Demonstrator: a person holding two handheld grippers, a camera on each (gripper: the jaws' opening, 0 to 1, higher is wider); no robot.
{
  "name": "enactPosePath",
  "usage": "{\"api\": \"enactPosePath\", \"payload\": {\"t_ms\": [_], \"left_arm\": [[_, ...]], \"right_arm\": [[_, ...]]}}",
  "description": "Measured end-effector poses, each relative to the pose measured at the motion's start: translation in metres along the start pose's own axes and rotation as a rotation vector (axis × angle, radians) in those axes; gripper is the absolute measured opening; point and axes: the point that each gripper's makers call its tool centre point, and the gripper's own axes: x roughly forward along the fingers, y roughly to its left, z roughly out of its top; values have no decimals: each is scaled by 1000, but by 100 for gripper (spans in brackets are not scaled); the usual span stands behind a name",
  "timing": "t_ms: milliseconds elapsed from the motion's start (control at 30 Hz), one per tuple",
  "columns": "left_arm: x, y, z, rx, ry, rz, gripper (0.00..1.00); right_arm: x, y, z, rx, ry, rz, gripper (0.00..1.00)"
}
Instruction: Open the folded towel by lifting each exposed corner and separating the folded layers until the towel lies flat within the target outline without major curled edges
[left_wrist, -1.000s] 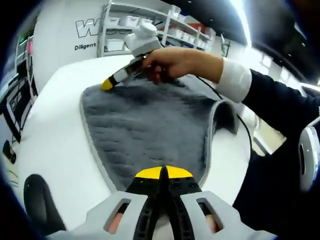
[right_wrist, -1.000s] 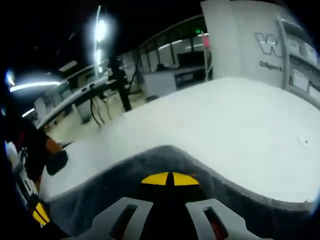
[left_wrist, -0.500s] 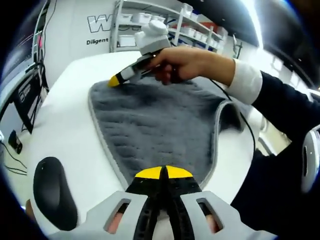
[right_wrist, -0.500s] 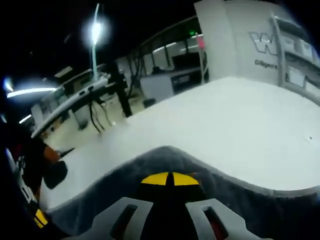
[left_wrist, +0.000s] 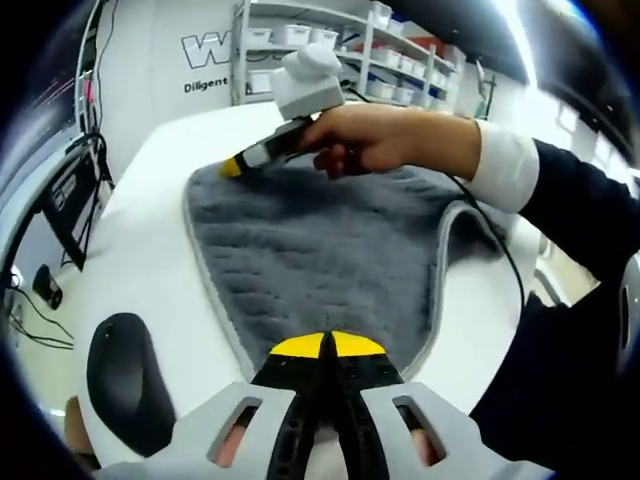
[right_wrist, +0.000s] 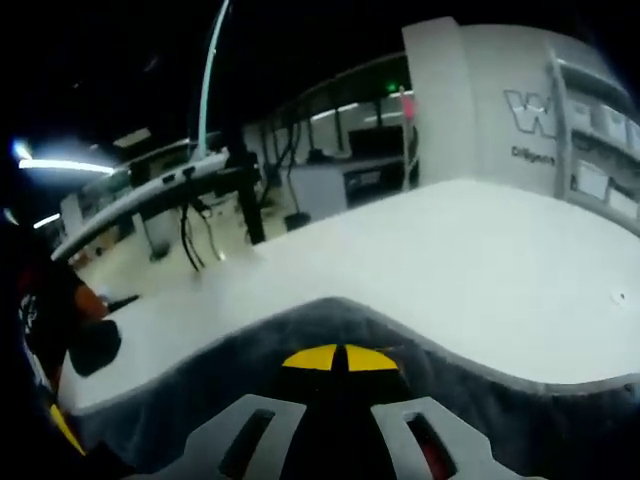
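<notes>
A grey towel (left_wrist: 320, 260) with a pale hem lies spread on the white table (left_wrist: 140, 260). Its right edge (left_wrist: 445, 240) stands up in a curl. My left gripper (left_wrist: 327, 346) is shut with its yellow tips pinching the towel's near corner. A hand (left_wrist: 375, 140) holds my right gripper (left_wrist: 233, 167) at the towel's far left corner. In the right gripper view, that gripper (right_wrist: 340, 358) is shut with the towel (right_wrist: 330, 320) bunched around its tips, the hem curving just ahead.
A black rounded object (left_wrist: 125, 380) rests on the table left of my left gripper, and it appears again as the black object (right_wrist: 95, 345). Shelves with bins (left_wrist: 330, 40) stand beyond the table. Bare tabletop (right_wrist: 470, 260) stretches ahead of the right gripper. Desks and cables (right_wrist: 200, 200) lie further off.
Both views have shifted a little with the hands, bringing the black object further into the left gripper view. Both grippers stay shut at their corners, and the towel lies much as before.
</notes>
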Motion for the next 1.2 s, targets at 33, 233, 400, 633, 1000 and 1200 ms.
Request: {"api": "enactPosePath", "payload": {"t_ms": [33, 233, 400, 633, 1000, 1200], "left_arm": [[-1, 2, 0, -4, 1, 8, 1], [-3, 10, -2, -7, 11, 52, 1], [-6, 18, -3, -5, 45, 106, 1], [-6, 20, -3, -11, 45, 109, 1], [-8, 20, -5, -5, 56, 136, 1], [-12, 19, -9, 22, 80, 169, 1]], "right_arm": [[0, 1, 0, -2, -2, -1, 0], [-2, 3, -2, 12, -47, -1, 0], [-21, 25, -11, 150, 32, 122, 0], [-25, 35, -8, 130, 43, 208, 0], [-47, 35, -33, -411, 221, 94, 0], [-45, 48, -36, -545, 191, 56, 0]]}}
